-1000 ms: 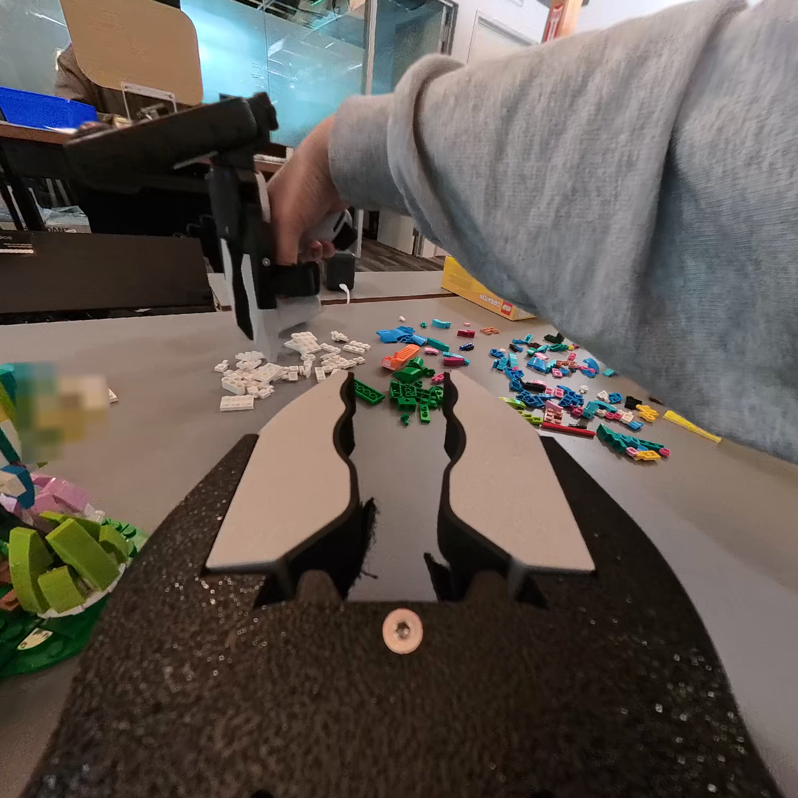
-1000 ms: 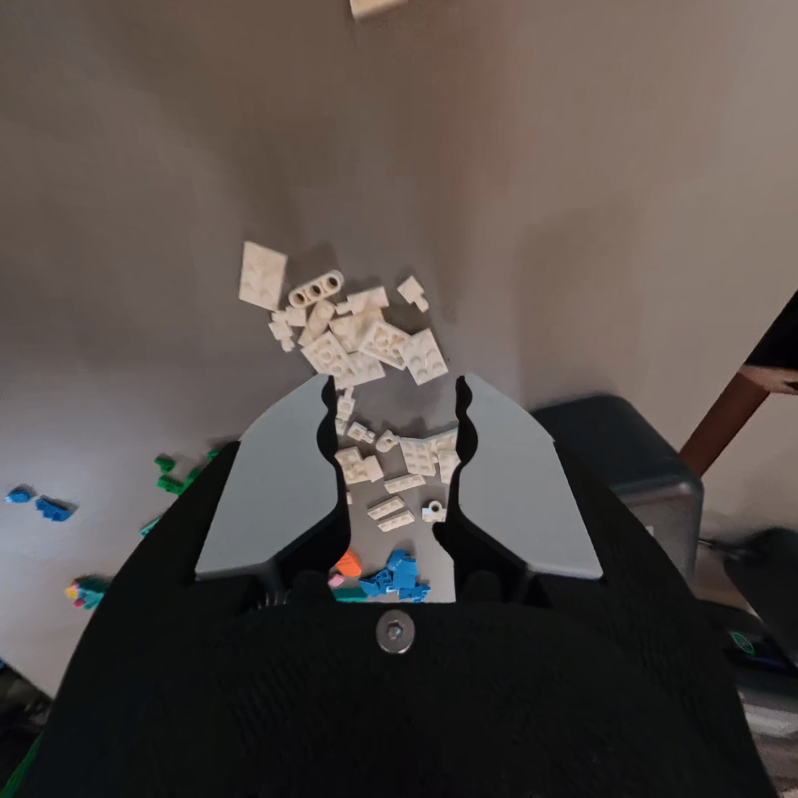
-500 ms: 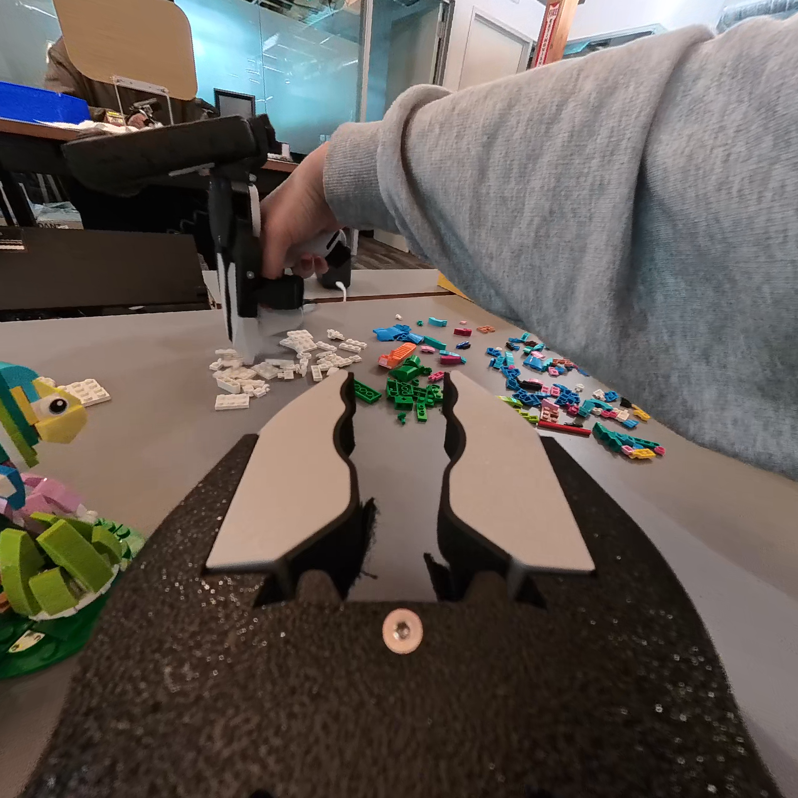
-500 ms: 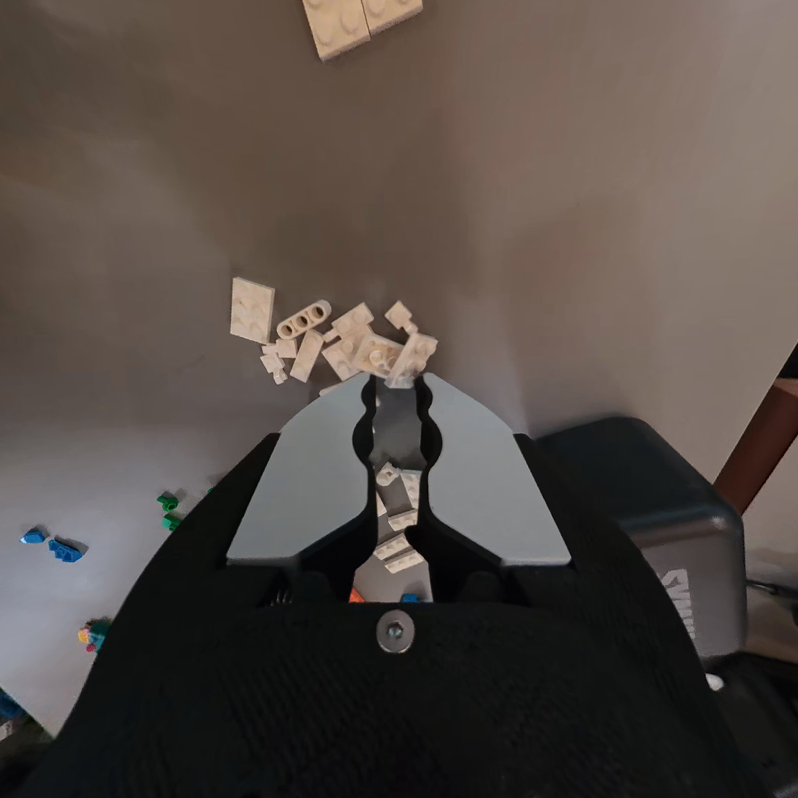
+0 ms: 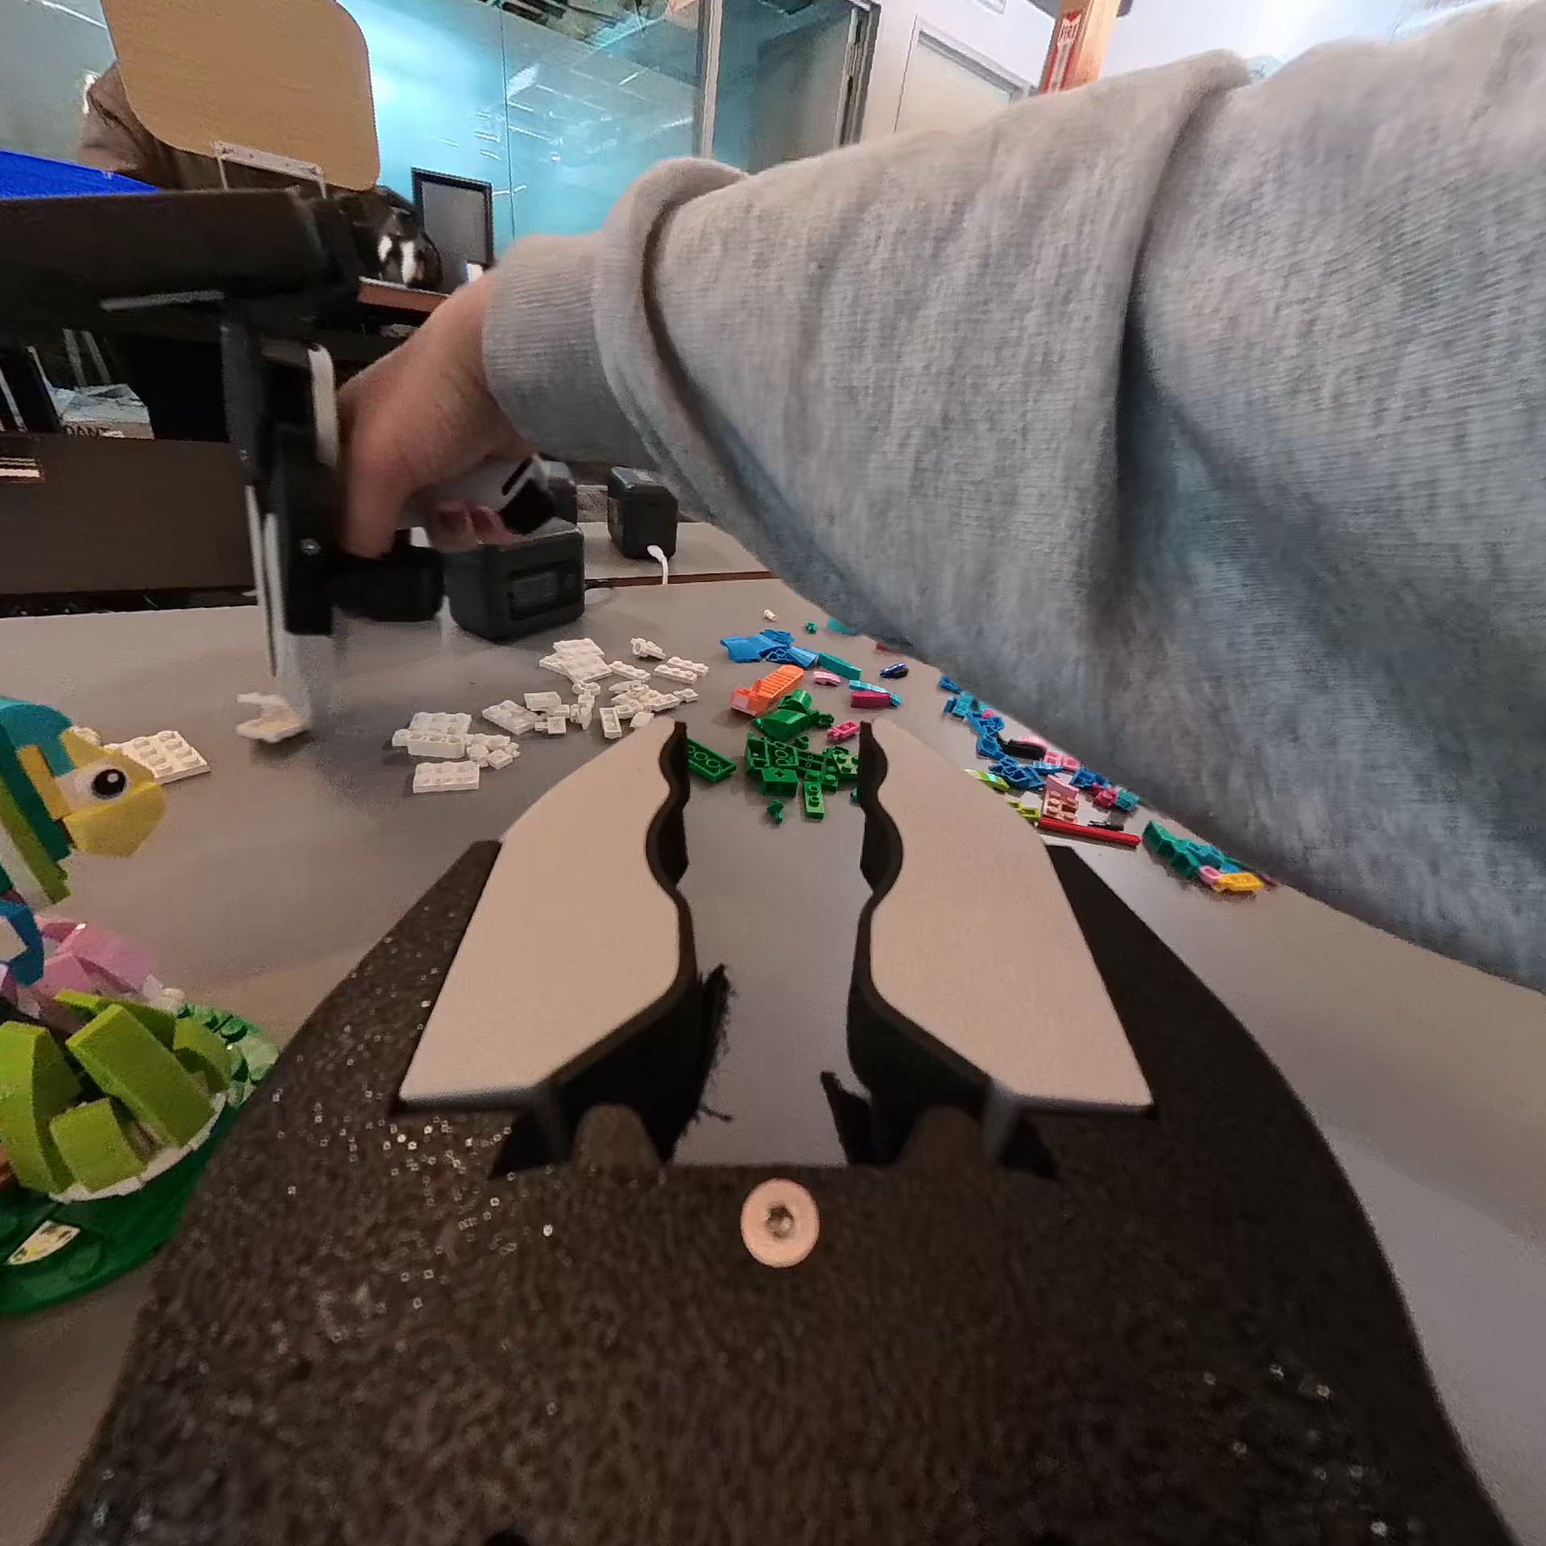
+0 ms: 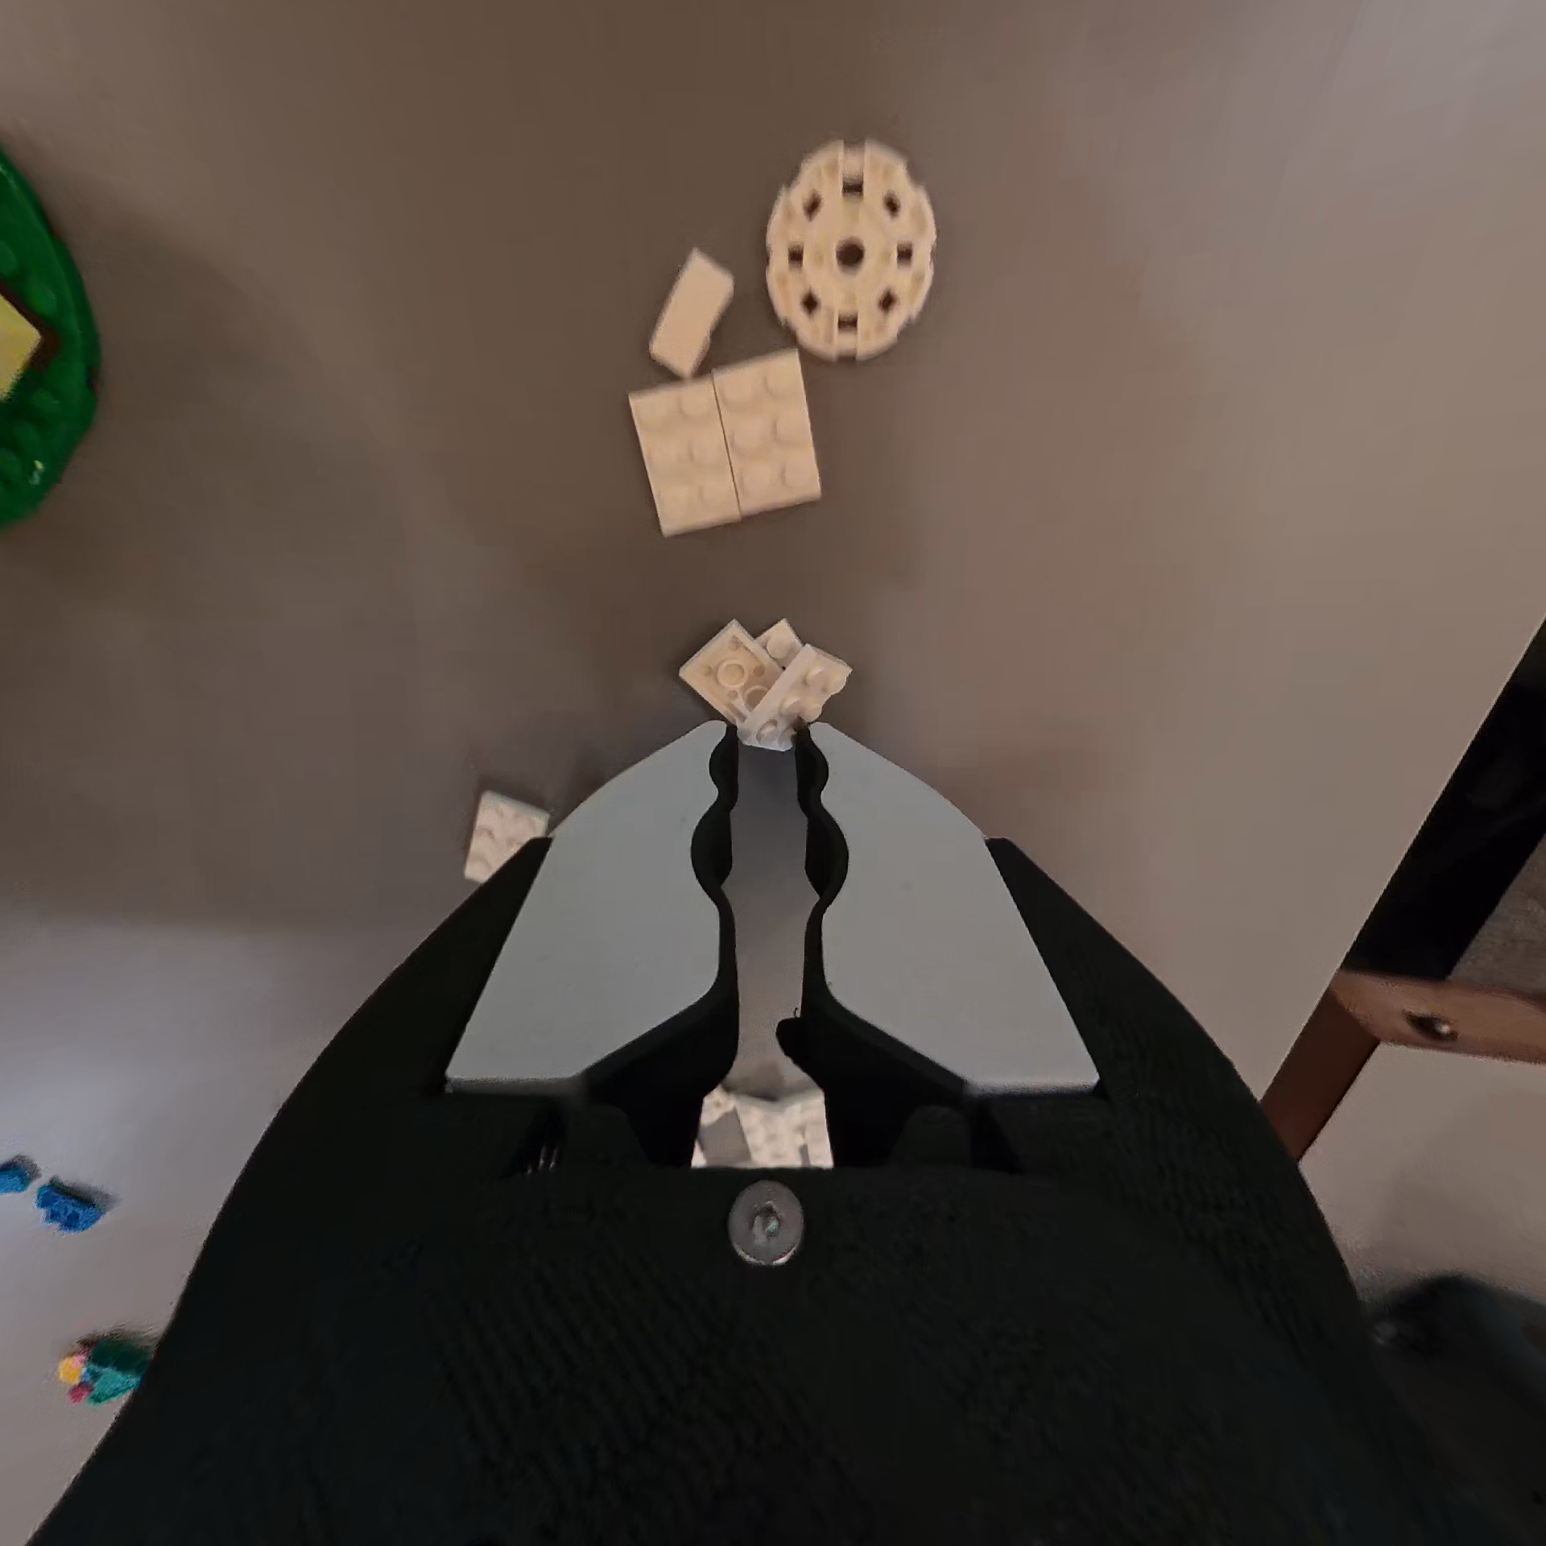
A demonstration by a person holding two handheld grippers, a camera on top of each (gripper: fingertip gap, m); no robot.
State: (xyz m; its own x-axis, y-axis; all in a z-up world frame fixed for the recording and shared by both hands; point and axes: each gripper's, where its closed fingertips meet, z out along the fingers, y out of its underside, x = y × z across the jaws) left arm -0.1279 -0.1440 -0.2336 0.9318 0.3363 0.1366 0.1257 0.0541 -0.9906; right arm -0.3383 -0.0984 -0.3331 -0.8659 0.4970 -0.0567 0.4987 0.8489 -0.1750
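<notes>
Left wrist view. My left gripper (image 5: 774, 740) hangs low over the grey table (image 5: 335, 845), jaws standing well apart with nothing between the pads. Landmark: the green brick pile (image 5: 795, 757), just past my fingertips. Left of that pile lies the scatter of white plates (image 5: 544, 711); behind it an orange piece (image 5: 765, 688), and to its right a spread of blue and pink pieces (image 5: 1046, 765). Well left of the pile, my right gripper (image 5: 289, 711) points straight down with a white piece (image 5: 266, 717) at its tip, close above the table. My grey sleeve (image 5: 1046, 435) crosses over the coloured spread. Far left of the pile stands a built model with a yellow beak (image 5: 109, 807) and lime leaves.

Right wrist view. Looking down. My right gripper (image 6: 765, 736) is nearly closed, both fingertips pressing a small cluster of white plates (image 6: 765, 682); it looks like more than one piece stuck or wedged together. Beyond the cluster lie two white plates side by side (image 6: 724, 439), a small white tile (image 6: 690, 311) and a round white pierced disc (image 6: 849, 251). Another white plate (image 6: 500, 832) sits left of my finger. The model's green base (image 6: 42, 351) shows far left.

Judgement: pick made, carry in hand. The next move calls for steady squeeze, since the grip is only on the cluster's near edge.
</notes>
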